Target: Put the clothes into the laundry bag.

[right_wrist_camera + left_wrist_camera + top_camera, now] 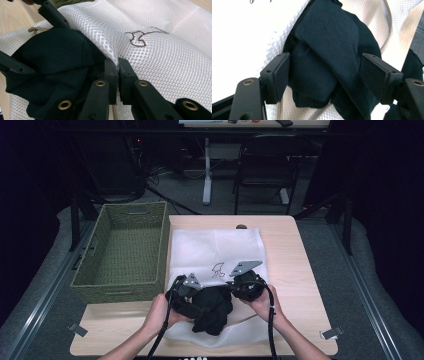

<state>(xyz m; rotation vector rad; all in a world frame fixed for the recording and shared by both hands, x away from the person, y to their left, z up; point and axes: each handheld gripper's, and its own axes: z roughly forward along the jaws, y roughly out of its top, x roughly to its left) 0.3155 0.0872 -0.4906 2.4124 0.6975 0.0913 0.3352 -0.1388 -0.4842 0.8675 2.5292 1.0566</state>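
Black garment (212,312) bunched at the mouth of the white mesh bag (220,250), on the near part of the bag, right of the green woven basket (122,252) on the wooden table (295,270). Left gripper (324,75) spread wide around the garment, pads (280,77) not pressing on it. Right gripper (117,72) pinched tight on the bag's mesh edge, just beside the garment. Brown squiggle mark (142,37) printed on the mesh beyond the garment.
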